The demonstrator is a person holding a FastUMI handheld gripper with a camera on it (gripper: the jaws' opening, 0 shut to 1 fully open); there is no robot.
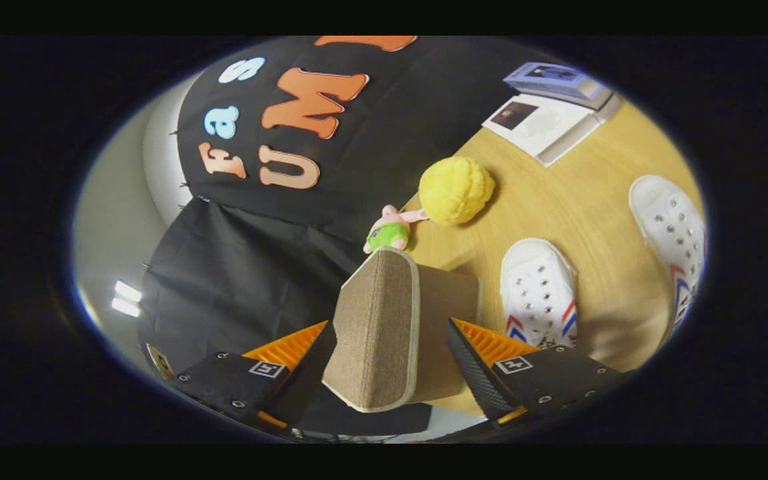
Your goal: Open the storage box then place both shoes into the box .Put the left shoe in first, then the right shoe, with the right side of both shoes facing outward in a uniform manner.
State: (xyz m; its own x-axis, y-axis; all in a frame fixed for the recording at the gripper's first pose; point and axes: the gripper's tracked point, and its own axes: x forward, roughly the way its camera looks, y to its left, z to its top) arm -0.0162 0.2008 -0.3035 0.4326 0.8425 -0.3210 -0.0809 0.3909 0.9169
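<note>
- We have the box [384,327] standing between the jaws of our gripper [391,353], its brown fabric lid [371,320] with pale piping turned edge-on toward us.
- The jaws sit spread on either side of the lid; whether both press on it we cannot tell, so we won't call it gripped.
- We judge the lid is raised like this for the opening step, before any shoe goes in.
- Both white shoes wait on the surface [577,200] to the right of the box: the near shoe [539,293] just beside it, the far shoe [672,230] well apart.
- Beyond the box lie a small plush toy [389,230] and a yellow ball [456,189], near each other.
- Farther off rest some booklets [544,120]; nothing blocks the way between shoes and box.
</note>
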